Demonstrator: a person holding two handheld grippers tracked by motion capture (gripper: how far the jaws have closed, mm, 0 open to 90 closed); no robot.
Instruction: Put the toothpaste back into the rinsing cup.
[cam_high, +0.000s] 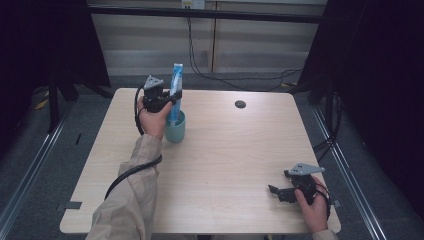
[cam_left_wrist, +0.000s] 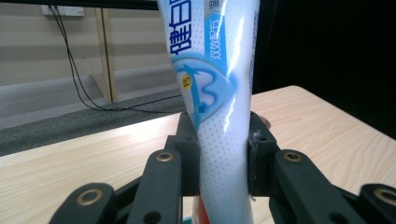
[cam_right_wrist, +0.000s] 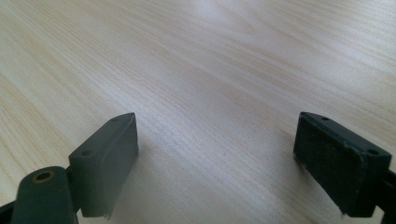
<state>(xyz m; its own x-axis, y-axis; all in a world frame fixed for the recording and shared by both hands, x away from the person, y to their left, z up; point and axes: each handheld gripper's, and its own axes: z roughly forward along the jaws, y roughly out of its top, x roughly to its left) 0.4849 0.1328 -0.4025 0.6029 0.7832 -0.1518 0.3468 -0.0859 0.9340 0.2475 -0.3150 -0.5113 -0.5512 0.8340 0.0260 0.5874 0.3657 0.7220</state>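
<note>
A white and blue toothpaste tube (cam_high: 176, 85) stands upright with its lower end inside a teal cup (cam_high: 176, 131) at the table's back left. My left gripper (cam_high: 171, 101) is shut on the tube's middle, just above the cup's rim. In the left gripper view both pads press the tube (cam_left_wrist: 219, 116) from either side, and a bit of the cup's rim shows at the bottom. My right gripper (cam_high: 275, 192) rests low at the table's front right, jaws wide apart. Between its pads (cam_right_wrist: 109, 158) lies bare wood.
The light wooden table (cam_high: 225, 150) has a round dark cable hole (cam_high: 240, 104) at the back middle. Black cables hang along the wall behind. Metal floor rails run along both sides of the table.
</note>
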